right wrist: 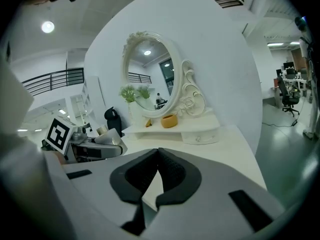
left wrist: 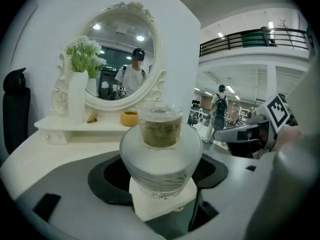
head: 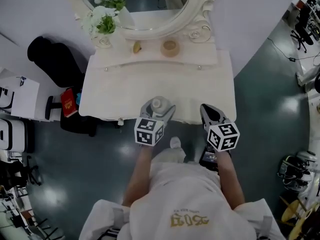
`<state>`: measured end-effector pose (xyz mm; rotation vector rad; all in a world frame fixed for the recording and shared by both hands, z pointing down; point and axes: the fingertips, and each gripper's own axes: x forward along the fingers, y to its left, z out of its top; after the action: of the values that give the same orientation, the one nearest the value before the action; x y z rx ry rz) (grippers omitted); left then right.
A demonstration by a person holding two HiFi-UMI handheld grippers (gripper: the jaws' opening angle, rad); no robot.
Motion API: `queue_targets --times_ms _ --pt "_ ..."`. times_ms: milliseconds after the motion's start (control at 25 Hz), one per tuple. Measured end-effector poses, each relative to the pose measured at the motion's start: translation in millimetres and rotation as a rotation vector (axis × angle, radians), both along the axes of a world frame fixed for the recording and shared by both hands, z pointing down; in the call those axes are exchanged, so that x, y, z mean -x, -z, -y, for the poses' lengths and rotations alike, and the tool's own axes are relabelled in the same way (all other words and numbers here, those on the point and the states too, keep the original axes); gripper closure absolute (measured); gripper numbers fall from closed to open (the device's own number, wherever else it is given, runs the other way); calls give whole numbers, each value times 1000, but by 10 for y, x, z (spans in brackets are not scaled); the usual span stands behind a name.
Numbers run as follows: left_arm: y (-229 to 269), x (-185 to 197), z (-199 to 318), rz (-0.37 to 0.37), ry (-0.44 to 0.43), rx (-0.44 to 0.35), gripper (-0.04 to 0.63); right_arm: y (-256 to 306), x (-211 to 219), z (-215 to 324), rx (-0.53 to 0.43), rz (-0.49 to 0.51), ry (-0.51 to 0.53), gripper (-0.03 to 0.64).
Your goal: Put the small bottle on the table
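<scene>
Placing step in hand; left gripper (head: 158,108) jaws clamp the small bottle (left wrist: 160,156) upright over the counter's (head: 125,91) near edge; right gripper (right wrist: 156,165) jaws together, empty; next move, by judgement: lower to bare counter, release.

In the head view the small clear glass bottle (head: 157,103) shows only its cap and shoulder. The rest is buried between the jaws of the left gripper (head: 159,108). In the left gripper view its base sinks behind the grey jaws, so whether it touches the white dressing table (head: 125,91) cannot be told. The white-framed oval mirror (head: 196,15) at the far side is cut off by the top edge. The little yellow object (head: 136,47) on the far shelf is too small to identify. A dark flat device (head: 206,159) is half hidden under the right gripper (head: 209,109).
</scene>
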<state>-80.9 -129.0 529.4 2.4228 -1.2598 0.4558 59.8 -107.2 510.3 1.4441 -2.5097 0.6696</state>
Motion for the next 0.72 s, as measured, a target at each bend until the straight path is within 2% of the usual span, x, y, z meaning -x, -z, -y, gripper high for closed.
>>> queue_targets --times_ms 280,720 --pt "-77 125 482 -9 -28 19 249 82 203 403 -13 -8 -11 604" --pt "-192 97 802 6 -53 42 249 44 64 735 -2 7 -71 604"
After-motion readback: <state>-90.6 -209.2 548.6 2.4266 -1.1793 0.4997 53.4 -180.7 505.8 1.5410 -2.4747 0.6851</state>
